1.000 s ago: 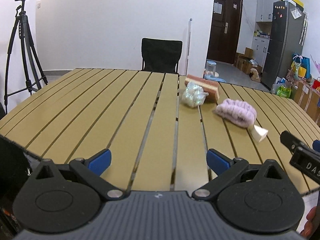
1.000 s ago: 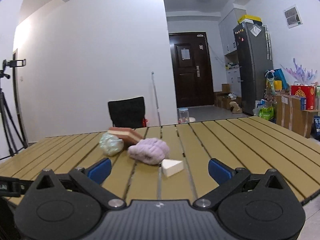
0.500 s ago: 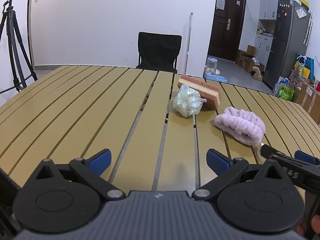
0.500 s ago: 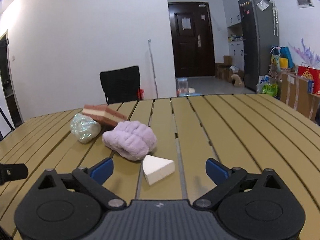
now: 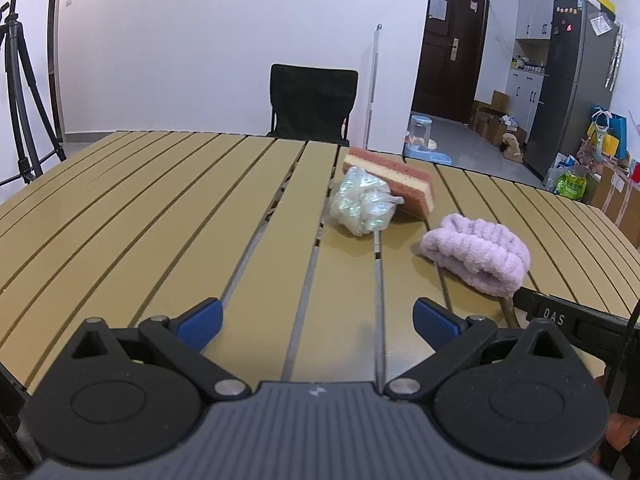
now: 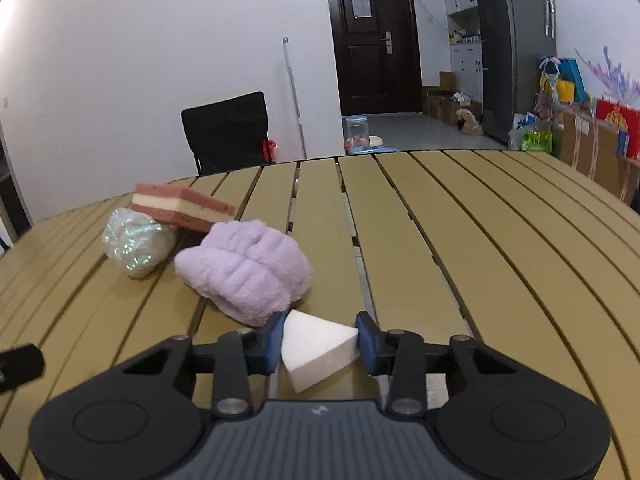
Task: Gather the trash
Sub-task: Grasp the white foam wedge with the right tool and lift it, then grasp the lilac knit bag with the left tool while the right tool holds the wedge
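The jaws of the left gripper (image 5: 316, 318) stood wide open, with only bare slats of the table (image 5: 160, 216) between the blue pads (image 5: 200, 319). The jaws of the right gripper (image 6: 319, 343) were closing, and the white foam wedge (image 6: 316, 350) was between them, with both blue pads already touching its sides. The wedge lay on the table (image 6: 460, 240) near the front edge.

From left to right in the left wrist view, a tripod (image 5: 20, 92) stood at the far left by the white wall. A black chair (image 5: 312, 100) stood behind the far edge of the table. On the table, a crumpled shiny plastic ball (image 5: 362, 207) lay close to the middle, and it leaned against a layered pink and cream sponge (image 5: 394, 184) just behind it. To the right of these, a little apart, lay a folded lilac towel (image 5: 478, 254). At the lower right, one black finger of the right gripper (image 5: 560, 318) came into the picture just beside the towel.

In the right wrist view, the plastic ball (image 6: 136, 246) was at the left with the sponge (image 6: 182, 208) resting on it. The towel (image 6: 248, 270) lay next, touching the left pad of the right gripper or almost so. A dark door (image 6: 372, 36) and a grey fridge (image 6: 516, 44) stood in the background at the right.
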`<state>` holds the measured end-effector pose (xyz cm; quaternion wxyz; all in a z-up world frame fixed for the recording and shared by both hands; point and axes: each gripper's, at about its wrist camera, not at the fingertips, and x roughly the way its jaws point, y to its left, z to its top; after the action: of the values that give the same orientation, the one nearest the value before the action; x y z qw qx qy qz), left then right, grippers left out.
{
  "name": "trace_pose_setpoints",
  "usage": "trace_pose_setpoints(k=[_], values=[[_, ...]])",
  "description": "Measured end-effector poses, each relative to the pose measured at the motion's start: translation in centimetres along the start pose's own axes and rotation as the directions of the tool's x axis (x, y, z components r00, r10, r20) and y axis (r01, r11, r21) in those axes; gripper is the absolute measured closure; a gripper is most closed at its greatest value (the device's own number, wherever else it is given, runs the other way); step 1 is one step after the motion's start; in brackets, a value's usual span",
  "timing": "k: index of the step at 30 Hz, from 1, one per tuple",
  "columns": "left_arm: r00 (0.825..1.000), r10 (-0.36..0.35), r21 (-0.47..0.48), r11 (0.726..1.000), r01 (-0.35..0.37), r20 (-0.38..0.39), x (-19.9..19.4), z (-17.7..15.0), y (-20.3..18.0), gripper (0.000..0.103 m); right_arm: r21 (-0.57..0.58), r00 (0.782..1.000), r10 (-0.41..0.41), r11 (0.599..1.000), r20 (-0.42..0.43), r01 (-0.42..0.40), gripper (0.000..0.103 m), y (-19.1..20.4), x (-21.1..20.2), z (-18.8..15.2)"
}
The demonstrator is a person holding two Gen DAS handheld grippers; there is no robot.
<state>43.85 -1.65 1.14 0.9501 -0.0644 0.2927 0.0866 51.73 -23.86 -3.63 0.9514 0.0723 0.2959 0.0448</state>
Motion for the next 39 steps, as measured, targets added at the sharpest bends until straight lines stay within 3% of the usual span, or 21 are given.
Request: trace_pose_setpoints(k=[5, 15, 21, 39], values=[[0.999, -0.025, 0.023, 0.999, 0.025, 0.023, -0.9, -0.6, -1.4, 0.000, 0.045, 0.999, 0.013, 0.999, 0.049, -0.016, 0.077, -1.6, -1.7, 0.0], [0.998, -0.051, 0.069, 0.996, 0.047, 0.048, -2.2, -1.6, -4.8, 0.000, 0.109, 0.988, 0.004, 0.994, 0.154, -0.021, 0.078, -6.7, -5.3, 0.4], [0.997, -0.079, 0.085, 0.993, 0.078, 0.014, -1.4, -1.4, -7.7, 0.000, 0.148, 0.986, -0.019, 0.989, 0.166, -0.006, 0.078, -10.1, -6.0, 0.5], [0.994, -0.093, 0.156, 0.983, 0.101, -0.057, 2.5, -1.0, -15.6, 0.000, 0.255, 0.984, -0.073, 0.967, 0.163, 0.030, 0.078, -14.4, -4.7, 1.0]])
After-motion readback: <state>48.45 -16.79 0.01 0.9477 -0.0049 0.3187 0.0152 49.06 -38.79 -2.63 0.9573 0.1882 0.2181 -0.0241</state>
